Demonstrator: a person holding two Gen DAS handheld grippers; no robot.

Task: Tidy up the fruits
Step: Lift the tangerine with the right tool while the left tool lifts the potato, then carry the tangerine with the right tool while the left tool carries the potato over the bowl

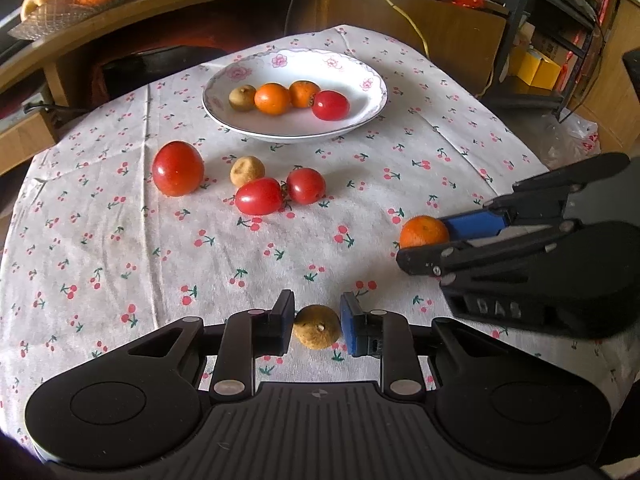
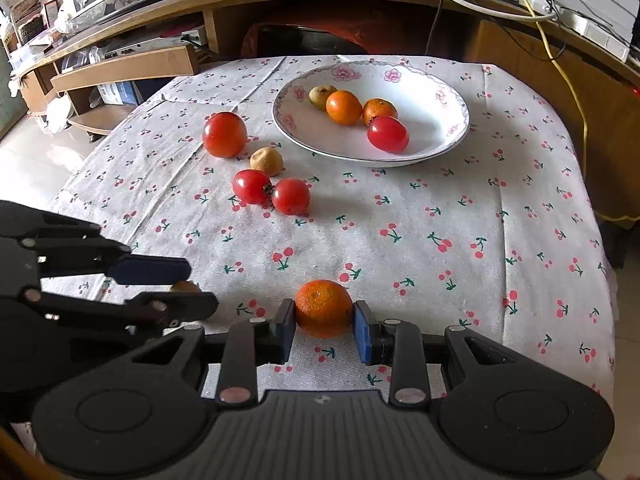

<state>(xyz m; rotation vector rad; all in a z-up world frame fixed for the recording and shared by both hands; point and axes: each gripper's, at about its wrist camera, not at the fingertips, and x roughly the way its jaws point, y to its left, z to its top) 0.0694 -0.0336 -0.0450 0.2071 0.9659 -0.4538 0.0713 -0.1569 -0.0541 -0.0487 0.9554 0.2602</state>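
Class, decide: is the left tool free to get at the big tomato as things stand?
Probably not yet: the left tool already brackets a brown fruit. The cloth toward the big tomato looks bare.

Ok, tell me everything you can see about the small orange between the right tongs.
The small orange is round, bright orange, with dimpled peel that looks a little rough and dull on top. It sits between the right tongs, whose blue pads press its two sides. It is low over the cherry-print tablecloth, near the table's front edge; whether it touches the cloth cannot be told. No other fruit touches it. The white floral plate lies farther back.
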